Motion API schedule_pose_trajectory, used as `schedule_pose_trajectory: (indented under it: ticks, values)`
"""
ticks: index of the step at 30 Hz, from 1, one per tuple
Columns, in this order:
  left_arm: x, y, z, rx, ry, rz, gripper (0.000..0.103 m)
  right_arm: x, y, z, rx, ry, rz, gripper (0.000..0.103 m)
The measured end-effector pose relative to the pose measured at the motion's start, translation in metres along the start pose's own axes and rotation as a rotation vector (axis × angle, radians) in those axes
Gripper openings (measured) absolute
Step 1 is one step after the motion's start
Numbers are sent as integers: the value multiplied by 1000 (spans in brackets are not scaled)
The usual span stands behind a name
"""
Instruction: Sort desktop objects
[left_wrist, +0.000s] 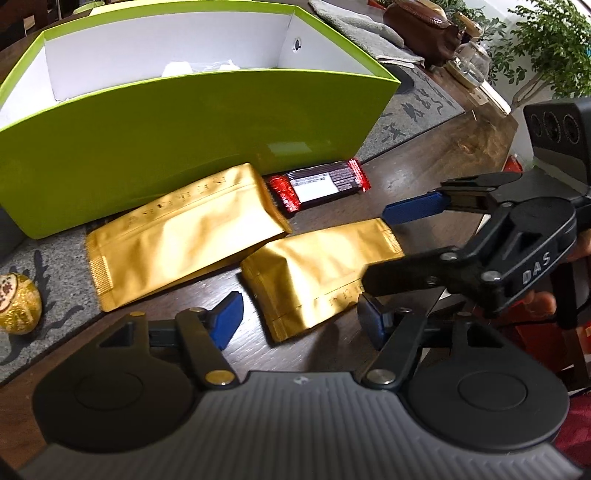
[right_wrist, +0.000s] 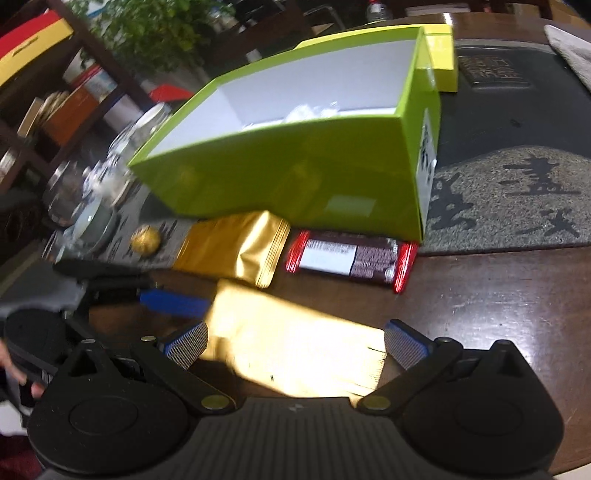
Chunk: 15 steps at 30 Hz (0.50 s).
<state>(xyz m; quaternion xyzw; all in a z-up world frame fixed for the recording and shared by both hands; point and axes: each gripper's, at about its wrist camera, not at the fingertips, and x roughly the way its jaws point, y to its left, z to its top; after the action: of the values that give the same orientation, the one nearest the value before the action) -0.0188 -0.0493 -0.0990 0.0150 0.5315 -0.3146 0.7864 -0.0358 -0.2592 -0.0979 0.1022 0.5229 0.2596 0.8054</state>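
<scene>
The near gold foil pouch (left_wrist: 317, 273) lies between the spread, untouching fingers of both the left gripper (left_wrist: 301, 325) and right gripper (right_wrist: 295, 349). Bare dark wooden table (right_wrist: 498, 295) lies rightward.

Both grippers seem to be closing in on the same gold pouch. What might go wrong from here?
1. The left gripper and right gripper both straddle the near gold pouch, neither visibly pressing; their fingers may collide or tug it apart.
2. The pouch looks slick and soft, so it might slip or crumple.
3. The far gold pouch lies very close and could get dragged.
</scene>
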Motion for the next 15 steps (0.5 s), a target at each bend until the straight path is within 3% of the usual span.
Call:
schedule_pose_trajectory:
  ticks: [15]
  values:
    - [1, 5, 4, -24, 6, -31, 66, -1, 37, -7, -491, 79, -70, 101]
